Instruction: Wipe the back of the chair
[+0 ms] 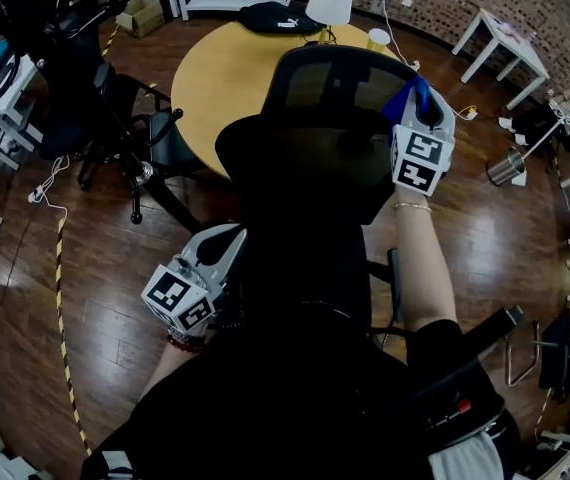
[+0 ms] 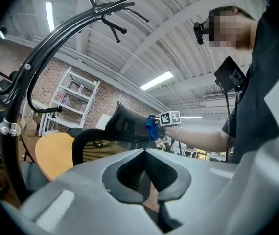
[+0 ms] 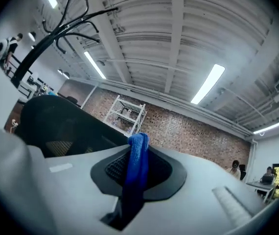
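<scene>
Right gripper (image 1: 422,106) clamps a soft, limp blue cloth (image 3: 137,170) at the upper right edge of the mesh chair back (image 1: 330,86), which likely gives and swivels; steady it by its rigid frame (image 1: 275,83). Left gripper (image 2: 147,155), jaws together, empty, hangs low

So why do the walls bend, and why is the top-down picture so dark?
Head view: the wide-angle lens curves the floor, and the black chair back merges with the person's dark clothes. Right gripper view: ceiling strip lights glare white; the blue cloth looks vivid. Left gripper view: same curving, and the mosaic over the face was added afterwards.
</scene>
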Demonstrator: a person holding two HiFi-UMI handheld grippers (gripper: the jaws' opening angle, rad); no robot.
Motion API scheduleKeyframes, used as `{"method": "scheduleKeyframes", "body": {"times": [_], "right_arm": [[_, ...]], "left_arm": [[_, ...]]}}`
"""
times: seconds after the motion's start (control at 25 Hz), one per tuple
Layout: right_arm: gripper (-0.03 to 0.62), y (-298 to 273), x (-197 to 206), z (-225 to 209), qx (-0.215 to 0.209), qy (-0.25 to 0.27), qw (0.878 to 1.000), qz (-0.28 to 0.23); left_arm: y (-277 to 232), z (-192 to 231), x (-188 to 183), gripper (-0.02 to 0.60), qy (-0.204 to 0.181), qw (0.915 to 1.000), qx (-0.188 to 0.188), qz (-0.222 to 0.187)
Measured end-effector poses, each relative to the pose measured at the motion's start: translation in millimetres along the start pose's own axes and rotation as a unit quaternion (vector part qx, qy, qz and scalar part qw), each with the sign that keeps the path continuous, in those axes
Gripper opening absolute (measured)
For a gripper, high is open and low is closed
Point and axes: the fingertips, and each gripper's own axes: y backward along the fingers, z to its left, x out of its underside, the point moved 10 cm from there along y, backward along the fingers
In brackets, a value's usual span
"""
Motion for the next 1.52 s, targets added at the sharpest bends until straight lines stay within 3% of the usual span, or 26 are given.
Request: {"method": "scheduleKeyframes", "body": {"times": [0.16, 0.52, 0.64, 0.84, 1.0, 1.2, 1.32, 1.52], "right_arm": [[0.04, -11, -6, 32, -0.014, 0.003, 1.0, 0.0], [0.038, -27, -26, 83, -0.131, -0.057, 0.989, -0.035], [0.038, -25, -34, 103, -0.178, -0.081, 0.979, -0.047], [0.035, -13, -53, 149, -0.267, -0.13, 0.951, -0.087], [0.029, -7, -57, 160, -0.283, -0.17, 0.94, -0.085], [0.031, -9, -53, 151, -0.32, -0.175, 0.926, -0.095], [0.034, 5, -48, 126, -0.303, -0.177, 0.929, -0.119], [0.034, 44, -17, 38, -0.184, -0.107, 0.967, -0.136]], "left_arm": [[2, 2, -1, 0.006, 0.001, 0.9999, -0.011, -0.003], [-4, -1, 2, 0.006, 0.005, 0.9999, -0.013, 0.0], [-7, -2, 0, 0.006, 0.005, 0.9999, -0.012, -0.001], [-8, -4, 0, 0.006, 0.003, 0.9999, -0.015, -0.004], [-2, -5, -1, 0.006, 0.002, 0.9997, -0.024, -0.007], [-2, -11, -2, 0.006, -0.002, 0.9997, -0.023, -0.01], [-6, -16, -5, 0.006, 0.0, 0.9999, -0.013, -0.012], [-15, -17, -1, 0.006, -0.001, 1.0, -0.001, -0.001]]}}
